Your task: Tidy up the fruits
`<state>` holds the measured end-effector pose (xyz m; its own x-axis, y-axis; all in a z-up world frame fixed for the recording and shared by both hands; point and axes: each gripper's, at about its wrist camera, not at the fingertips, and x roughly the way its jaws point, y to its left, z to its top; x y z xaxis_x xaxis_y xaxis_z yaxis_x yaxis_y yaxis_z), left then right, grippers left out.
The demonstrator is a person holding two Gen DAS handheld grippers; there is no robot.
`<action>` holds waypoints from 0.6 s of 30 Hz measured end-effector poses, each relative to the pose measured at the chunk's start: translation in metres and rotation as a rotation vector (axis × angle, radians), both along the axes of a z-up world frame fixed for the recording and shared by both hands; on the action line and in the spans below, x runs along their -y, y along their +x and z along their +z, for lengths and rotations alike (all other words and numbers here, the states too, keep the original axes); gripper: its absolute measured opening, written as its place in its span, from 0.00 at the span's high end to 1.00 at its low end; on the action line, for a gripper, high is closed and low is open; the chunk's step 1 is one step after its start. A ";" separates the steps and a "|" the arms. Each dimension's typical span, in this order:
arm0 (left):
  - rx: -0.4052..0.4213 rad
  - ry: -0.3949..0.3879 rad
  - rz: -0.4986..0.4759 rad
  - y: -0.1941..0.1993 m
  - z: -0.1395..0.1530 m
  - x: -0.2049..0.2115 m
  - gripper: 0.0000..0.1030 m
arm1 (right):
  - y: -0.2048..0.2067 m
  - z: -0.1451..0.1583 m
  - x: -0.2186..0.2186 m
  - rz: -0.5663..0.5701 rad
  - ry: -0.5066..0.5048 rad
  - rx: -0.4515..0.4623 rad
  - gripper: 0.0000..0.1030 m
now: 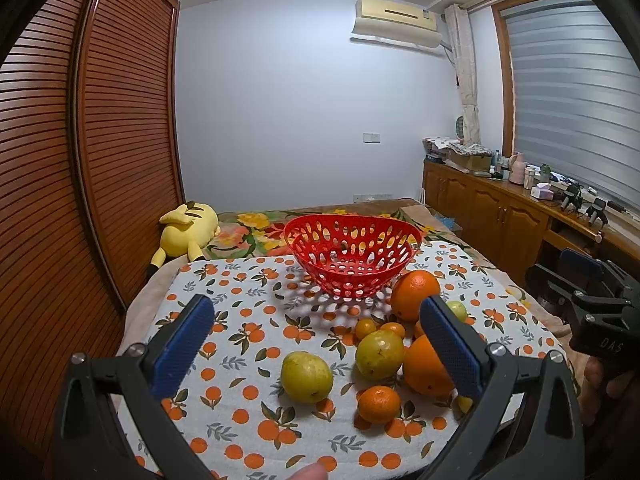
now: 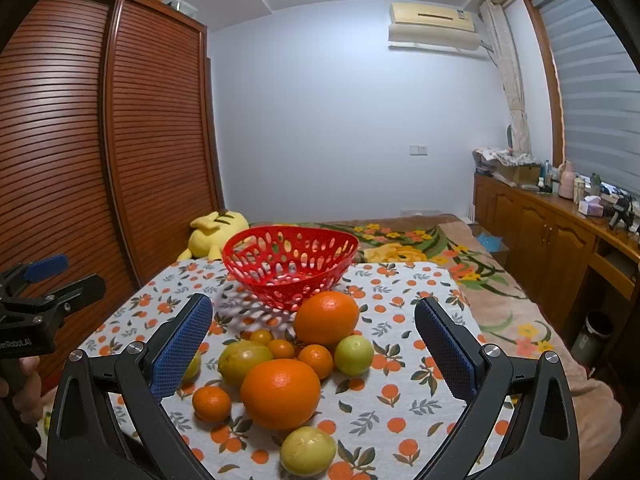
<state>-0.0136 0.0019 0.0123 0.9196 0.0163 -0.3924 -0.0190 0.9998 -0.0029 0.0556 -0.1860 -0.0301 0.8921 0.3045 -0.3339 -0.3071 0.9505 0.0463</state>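
**Meanwhile, both claws spread wide over loose fruit beside a red basket**

Meanwhile, the left claw (image 1: 316,312) hung with its blue pads far apart, holding nothing, above an orange-print cloth (image 1: 240,292) that covered the surface. The right claw (image 2: 314,312) was likewise spread wide and held nothing.

The red perforated basket (image 2: 290,258) stood at the far end of the cloth with no fruit visible inside it. All the fruit lay on the cloth in a loose cluster on the near side of the basket. A large orange (image 2: 327,317) sat just beside the basket's near wall. A second large orange (image 2: 281,393) lay nearer the cameras, with a small mandarin (image 2: 211,403) to its left. Between the two oranges sat further small mandarins (image 2: 281,348), a yellow-green fruit (image 2: 245,361) on the left and a greener one (image 2: 354,355) on the right. Another yellow-green fruit (image 2: 307,450) lay nearest the right wrist camera.

Beyond the basket, a yellow plush toy (image 1: 188,232) lay on a floral blanket (image 2: 404,244), next to a slatted wooden wardrobe (image 1: 128,120).
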 end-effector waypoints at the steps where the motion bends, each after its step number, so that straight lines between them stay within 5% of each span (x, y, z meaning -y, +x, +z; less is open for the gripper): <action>1: 0.001 0.001 0.000 0.000 0.000 0.000 0.00 | 0.000 0.000 0.000 0.000 0.000 0.000 0.00; 18: 0.010 0.000 0.002 -0.001 0.000 0.000 0.00 | -0.001 0.001 -0.002 0.001 0.001 0.002 0.00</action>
<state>-0.0147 0.0021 0.0127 0.9237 0.0176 -0.3828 -0.0205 0.9998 -0.0035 0.0543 -0.1840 -0.0288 0.8924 0.3061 -0.3316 -0.3084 0.9501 0.0469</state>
